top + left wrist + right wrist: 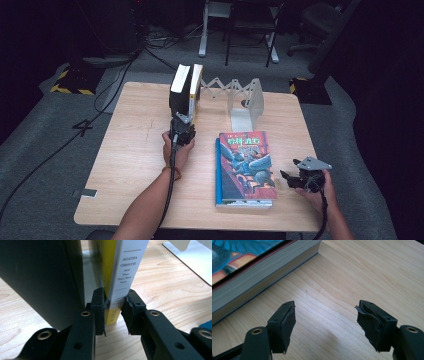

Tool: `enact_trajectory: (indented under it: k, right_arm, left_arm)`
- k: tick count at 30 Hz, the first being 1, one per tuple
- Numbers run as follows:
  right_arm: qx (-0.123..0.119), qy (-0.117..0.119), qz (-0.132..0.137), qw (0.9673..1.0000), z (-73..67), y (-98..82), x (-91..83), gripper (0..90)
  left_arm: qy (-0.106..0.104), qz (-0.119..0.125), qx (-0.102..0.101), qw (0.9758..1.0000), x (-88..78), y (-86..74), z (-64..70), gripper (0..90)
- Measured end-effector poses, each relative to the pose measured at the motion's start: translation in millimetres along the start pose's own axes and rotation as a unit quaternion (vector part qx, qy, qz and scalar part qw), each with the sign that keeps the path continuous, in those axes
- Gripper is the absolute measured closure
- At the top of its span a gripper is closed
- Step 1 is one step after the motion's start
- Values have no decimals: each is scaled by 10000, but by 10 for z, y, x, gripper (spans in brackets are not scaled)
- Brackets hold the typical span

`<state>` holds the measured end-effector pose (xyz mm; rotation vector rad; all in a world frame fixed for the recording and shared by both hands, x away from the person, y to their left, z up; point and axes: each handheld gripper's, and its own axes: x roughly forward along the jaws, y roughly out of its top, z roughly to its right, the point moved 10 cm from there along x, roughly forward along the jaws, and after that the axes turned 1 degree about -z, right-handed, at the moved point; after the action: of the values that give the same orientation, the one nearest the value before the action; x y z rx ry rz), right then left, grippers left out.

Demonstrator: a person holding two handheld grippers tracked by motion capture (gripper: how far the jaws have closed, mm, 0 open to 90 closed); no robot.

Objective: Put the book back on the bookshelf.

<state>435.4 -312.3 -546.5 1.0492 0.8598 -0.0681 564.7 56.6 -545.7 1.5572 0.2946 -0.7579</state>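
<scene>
Paperback (125,277) upright, spine low between left gripper (115,307) jaws, pinched; right gripper (325,322) jaws spread.

Two upright books (186,90) are set at the table's (130,150) far edge, left of an extendable bookend (245,102); a flat book (245,167) is laid nearer, to the right.

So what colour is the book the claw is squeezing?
The book has a white spine and yellow cover, clearest in the left gripper view.
</scene>
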Motion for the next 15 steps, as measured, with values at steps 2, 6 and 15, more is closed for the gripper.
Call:
enact_trajectory:
  k: [2,6,15]
  right_arm:
    - [12,0,-5,10000,5,-4,-1,313]
    - [15,-6,-16,10000,10,-10,0,312]
    - [7,9,-49,10000,-2,-17,10,313]
  left_arm:
    - [-1,-20,-25,10000,7,2,5,724]
    - [24,-32,-19,10000,33,27,3,723]
    - [45,-35,-9,10000,64,55,-33,724]
